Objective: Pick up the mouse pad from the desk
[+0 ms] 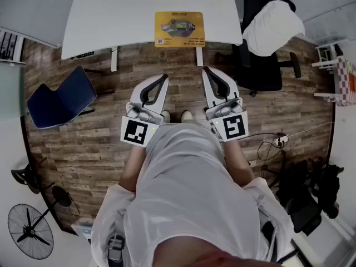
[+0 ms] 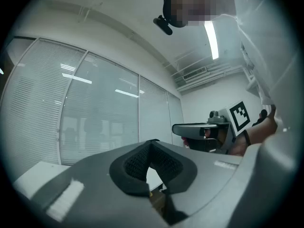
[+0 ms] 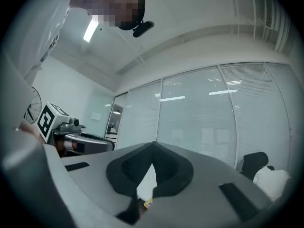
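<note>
Mouse pad (image 1: 179, 29): yellow, printed side up, flat on the white desk (image 1: 111, 15) at the middle of the desk's near edge. Nothing rests on it and nothing touches it.
Left gripper (image 1: 163, 78): you hold it level at your waist, short of the desk's near edge and well apart from the pad. Its tongs are pinched together at the tips with nothing between them.
Right gripper (image 1: 206, 70): just beside the left one, also short of the desk's near edge and aimed at it. Tongs closed tip to tip, empty.
Why held so: both point at the desk from close to your body. I read this as a carry posture, with the reach not yet begun.
Why the pad lies so: at the near edge it is within easy reach. It lies flush and shows no lifted lip, so I judge you must spread the tongs and work one jaw under a border, perhaps after dragging the pad to overhang the desk.
Risk: closed tips would only push the pad along the desk.
Count, task things: one mouse pad, one desk, two grippers, two marker cubes (image 1: 137, 131) (one per gripper).
Count, surroundings: one blue chair (image 1: 61, 96) left of the desk, one black office chair (image 1: 261, 65) right of it with one white garment (image 1: 275, 26) draped over it, one floor fan (image 1: 30, 231) far from the desk.
</note>
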### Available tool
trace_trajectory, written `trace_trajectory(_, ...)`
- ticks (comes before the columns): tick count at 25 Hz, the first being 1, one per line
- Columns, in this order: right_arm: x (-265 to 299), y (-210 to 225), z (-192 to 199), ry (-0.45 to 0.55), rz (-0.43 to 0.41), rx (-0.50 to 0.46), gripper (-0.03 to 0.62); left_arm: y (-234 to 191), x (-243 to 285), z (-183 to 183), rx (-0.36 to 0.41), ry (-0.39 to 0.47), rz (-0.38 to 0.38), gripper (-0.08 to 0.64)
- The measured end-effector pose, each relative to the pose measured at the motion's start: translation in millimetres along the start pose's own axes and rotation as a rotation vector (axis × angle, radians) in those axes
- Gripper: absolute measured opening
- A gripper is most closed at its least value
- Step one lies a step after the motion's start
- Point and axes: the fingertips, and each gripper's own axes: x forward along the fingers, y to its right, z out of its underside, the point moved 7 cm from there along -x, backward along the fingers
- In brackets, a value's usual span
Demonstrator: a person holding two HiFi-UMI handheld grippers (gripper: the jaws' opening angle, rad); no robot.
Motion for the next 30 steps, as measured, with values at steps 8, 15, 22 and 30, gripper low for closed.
trace_trajectory(8,-20.7,8.6,12.5,-0.017,0.028,0.092,0.0,8.1,-8.1,2.4,0.003,-0.002,-0.012,-0.005)
trace_trajectory(15,-37.7,12.1,30.1,-0.065,0.014,0.111,0.0,21.5,-11.9,14.6,-0.007,-0.06,-0.016,-0.005)
trace_trajectory(22,-48.3,22.7,41.2,-0.079,-0.008,0.13,0.0,32.7,-5.9,25.3,-0.002,-0.102,-0.027,-0.005)
trace_trajectory(30,-43.6,44.6,55.7,-0.1,-0.022,0.114,0.0,31.0,5.7,41.1,0.041,-0.149,-0.035,-0.005)
